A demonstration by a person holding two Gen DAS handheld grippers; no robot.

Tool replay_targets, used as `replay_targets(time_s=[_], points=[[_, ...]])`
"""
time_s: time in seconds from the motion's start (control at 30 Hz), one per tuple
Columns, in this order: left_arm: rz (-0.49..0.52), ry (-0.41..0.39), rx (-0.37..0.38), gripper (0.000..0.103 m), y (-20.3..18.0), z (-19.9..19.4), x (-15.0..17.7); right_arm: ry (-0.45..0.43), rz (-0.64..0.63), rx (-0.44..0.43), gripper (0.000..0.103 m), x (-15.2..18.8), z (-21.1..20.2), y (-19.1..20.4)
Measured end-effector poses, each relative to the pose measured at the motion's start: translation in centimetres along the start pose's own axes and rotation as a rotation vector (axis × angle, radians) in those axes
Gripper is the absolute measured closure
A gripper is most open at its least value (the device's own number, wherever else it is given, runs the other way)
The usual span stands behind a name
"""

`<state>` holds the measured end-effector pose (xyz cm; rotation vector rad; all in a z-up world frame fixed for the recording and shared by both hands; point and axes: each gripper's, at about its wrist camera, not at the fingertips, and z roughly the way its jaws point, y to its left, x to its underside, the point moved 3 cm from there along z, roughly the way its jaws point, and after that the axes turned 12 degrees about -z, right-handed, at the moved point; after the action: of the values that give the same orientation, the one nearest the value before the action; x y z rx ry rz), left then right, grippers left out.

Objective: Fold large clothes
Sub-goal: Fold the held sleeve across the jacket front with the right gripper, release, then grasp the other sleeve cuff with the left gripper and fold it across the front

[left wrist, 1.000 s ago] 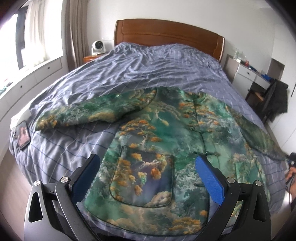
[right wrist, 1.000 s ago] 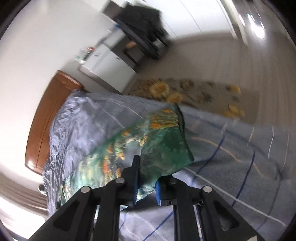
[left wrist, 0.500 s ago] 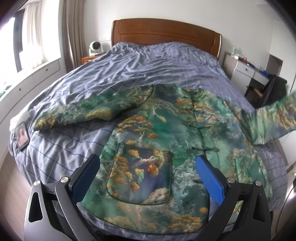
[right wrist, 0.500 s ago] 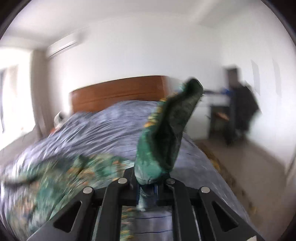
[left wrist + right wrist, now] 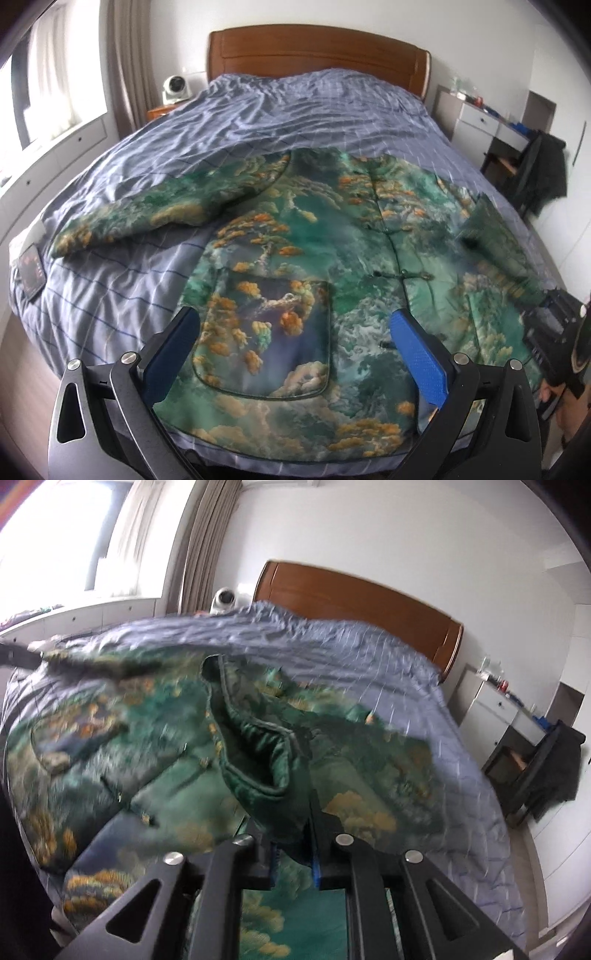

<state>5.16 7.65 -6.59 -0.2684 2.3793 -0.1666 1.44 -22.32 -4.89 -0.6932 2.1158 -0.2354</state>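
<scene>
green printed jacket (image 5: 295, 280) spread front-up on the bed (image 5: 280, 118), collar toward the wooden headboard (image 5: 314, 51), hem toward the near foot edge; long axis running foot to head along the bedspread. button placket down the middle, patch pocket (image 5: 266, 332) on the lower front panel. one sleeve (image 5: 147, 214) stretched flat out to the window side, cuff near the bed's edge. other sleeve (image 5: 258, 760) lifted off the bedspread and doubled inward across the jacket's front, cuff opening gaping toward the right wrist camera.

left tongs (image 5: 295, 350) released, blue pads wide apart, hovering over the hem with the pocket framed between them, grasping nothing. right tongs (image 5: 293, 853) clenched on the sleeve near its cuff, fabric bunched between the narrow pads; same tongs seen at the right margin of the left wrist view (image 5: 554, 317).

around the jacket: small dark phone-like item (image 5: 31, 269) lying on the bedspread at the window-side edge, just beyond the flat cuff. white round device (image 5: 175, 86) on a nightstand beside the headboard. curtain (image 5: 199, 554) and window on that side. white drawer unit (image 5: 484, 122) against the far wall on the other side, and a chair draped with dark clothing (image 5: 543, 170) next to it. right wrist view motion-blurred, finer detail of the jacket's front not readable there.
</scene>
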Motion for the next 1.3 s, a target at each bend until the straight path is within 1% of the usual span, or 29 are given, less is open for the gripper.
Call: replay_targets(time_s=[0.03,0.07,0.1,0.13,0.17,0.23,0.27,0.37,0.4,0.5,0.53,0.57,0.63,0.67,0.73,0.77,0.8,0.83,0.9,0.97,1.03,1.1,1.17,1.3], points=[[0.01,0.013,0.009,0.0,-0.2,0.4,0.1,0.013,0.005,-0.014,0.064,0.5,0.2,0.4],[0.021,0.032,0.027,0.0,-0.6,0.8,0.1,0.032,0.02,-0.039,0.037,1.0,0.3,0.6],[0.031,0.048,0.053,0.0,-0.9,1.1,0.2,0.046,0.041,-0.068,0.028,1.6,0.2,0.8],[0.039,0.062,0.077,0.0,-1.3,1.3,0.2,0.046,0.058,-0.086,0.026,2.1,-0.2,1.1],[0.047,0.08,0.113,0.0,-1.9,1.6,0.2,0.045,0.07,-0.102,0.026,2.9,-0.7,1.2],[0.065,0.141,0.225,0.0,-3.5,2.3,0.3,0.06,0.078,-0.122,0.026,3.9,-1.5,2.0],[0.078,0.206,0.307,0.0,-4.8,3.0,0.5,0.063,0.086,-0.123,0.026,4.4,-2.1,2.4],[0.082,0.356,0.497,0.001,-8.7,5.5,1.3,0.051,0.142,-0.104,0.026,5.6,-4.0,1.9],[0.083,0.396,0.535,0.001,-10.1,6.5,1.6,0.047,0.177,-0.095,0.026,6.1,-4.8,1.4],[0.078,0.483,0.579,0.002,-14.1,10.4,2.6,0.037,0.255,-0.067,0.026,6.7,-6.2,0.3],[0.071,0.507,0.574,0.002,-15.1,11.7,2.9,0.035,0.275,-0.058,0.026,6.7,-6.4,0.0],[0.056,0.525,0.552,0.004,-16.0,13.1,3.2,0.034,0.287,-0.05,0.026,6.7,-6.4,-0.2],[0.037,0.531,0.498,0.017,-16.8,14.9,3.6,0.028,0.325,-0.035,0.026,6.9,-7.1,-0.8],[0.028,0.532,0.47,0.026,-17.1,15.6,3.8,0.026,0.333,-0.033,0.026,6.9,-7.2,-0.9],[0.021,0.515,0.439,0.038,-17.3,15.9,3.8,0.016,0.352,-0.029,0.026,7.1,-7.8,-1.1],[0.023,0.503,0.416,0.058,-17.4,15.8,3.7,0.013,0.354,-0.028,0.026,7.3,-8.0,-1.0],[0.021,0.503,0.404,0.084,-17.4,15.7,3.5,0.012,0.353,-0.028,0.026,7.4,-8.0,-0.9],[0.007,0.513,0.404,0.093,-17.3,15.7,3.4,0.012,0.353,-0.028,0.026,7.5,-8.1,-0.9],[-0.009,0.509,0.408,0.096,-17.3,15.0,3.0,0.009,0.356,-0.022,0.026,7.6,-8.1,-0.9],[0.018,0.485,0.399,0.096,-17.4,13.9,2.6,0.003,0.367,-0.017,0.026,7.7,-8.2,-1.1],[0.048,0.464,0.414,0.096,-17.9,12.9,2.0,-0.01,0.375,-0.004,0.026,7.6,-8.5,-1.4],[0.064,0.45,0.43,0.097,-17.7,12.1,1.0,-0.017,0.365,0.016,0.026,7.5,-8.7,-1.7],[0.084,0.42,0.444,0.097,-17.7,11.4,-0.5,-0.019,0.353,0.032,0.026,7.4,-8.9,-2.0],[0.11,0.345,0.419,0.097,-17.7,12.2,-4.7,-0.015,0.36,0.057,0.026,7.7,-9.1,-2.8]])
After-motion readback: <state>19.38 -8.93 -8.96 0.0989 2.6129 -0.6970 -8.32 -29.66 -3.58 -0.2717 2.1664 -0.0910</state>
